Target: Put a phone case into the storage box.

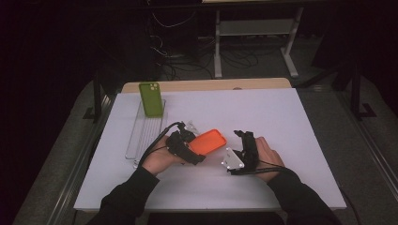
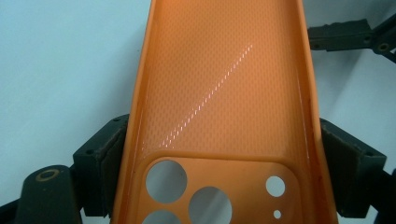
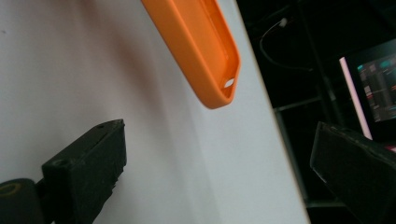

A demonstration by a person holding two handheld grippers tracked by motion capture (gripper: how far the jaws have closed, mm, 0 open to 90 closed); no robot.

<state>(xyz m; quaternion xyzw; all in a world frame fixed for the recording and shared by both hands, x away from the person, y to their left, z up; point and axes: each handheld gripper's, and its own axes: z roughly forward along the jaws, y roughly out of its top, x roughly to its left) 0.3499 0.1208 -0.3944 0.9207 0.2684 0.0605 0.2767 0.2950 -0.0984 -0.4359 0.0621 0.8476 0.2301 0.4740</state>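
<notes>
One big white table (image 1: 281,122) holds a clear tray (image 1: 141,140) with a green phone (image 1: 151,99) leaning in it. Next, the left gripper (image 1: 199,154) pinches the orange phone case (image 1: 208,141) by its sides, above the table. Close by, the right gripper (image 1: 241,135) is spread wide, holding nothing.

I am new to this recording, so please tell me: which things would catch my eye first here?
First, the bright orange phone case at the middle of the white table, clamped by its long sides in the left hand-held gripper, its open inside facing up. Next, the green phone standing in the clear rack at the far left. The right hand-held gripper waits open beside the case.
</notes>
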